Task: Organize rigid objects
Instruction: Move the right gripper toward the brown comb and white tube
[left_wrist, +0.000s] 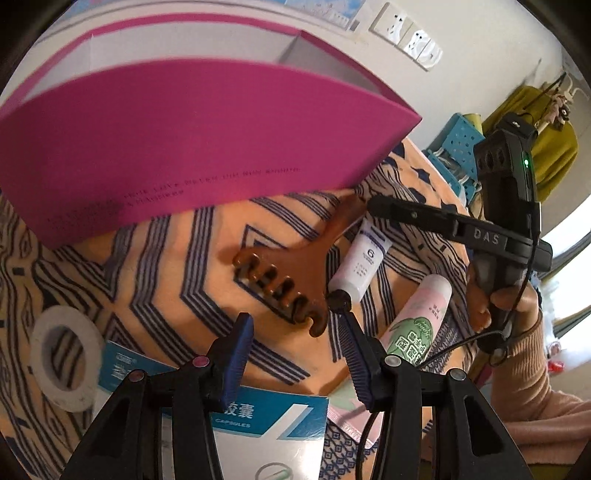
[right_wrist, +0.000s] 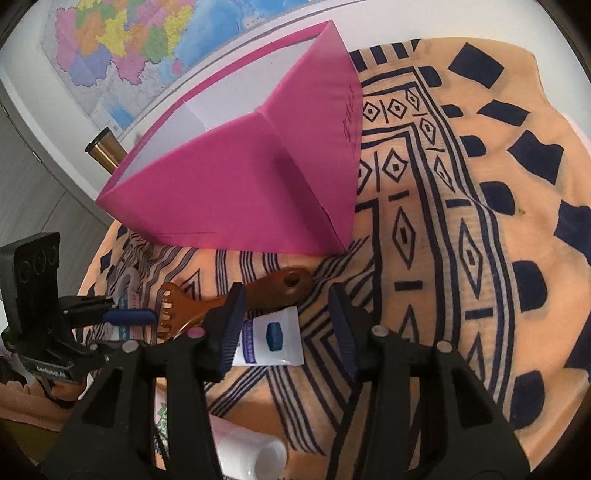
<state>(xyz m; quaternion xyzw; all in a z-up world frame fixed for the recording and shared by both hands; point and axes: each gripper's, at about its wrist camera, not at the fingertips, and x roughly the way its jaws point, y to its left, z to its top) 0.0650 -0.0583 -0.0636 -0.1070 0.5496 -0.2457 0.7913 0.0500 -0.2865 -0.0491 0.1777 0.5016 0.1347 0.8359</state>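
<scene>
A brown wooden comb lies on the patterned cloth before an open magenta box. My left gripper is open, its fingertips just short of the comb's teeth. A white tube lies right of the comb, a pink-green tube further right. In the right wrist view my right gripper is open over the white tube, with the comb and box beyond. The pink-green tube lies below it.
A blue-white capsule box lies under my left gripper, a tape roll to its left. A blue basket and yellow cloth sit far right. A brass cylinder stands behind the box. A map hangs on the wall.
</scene>
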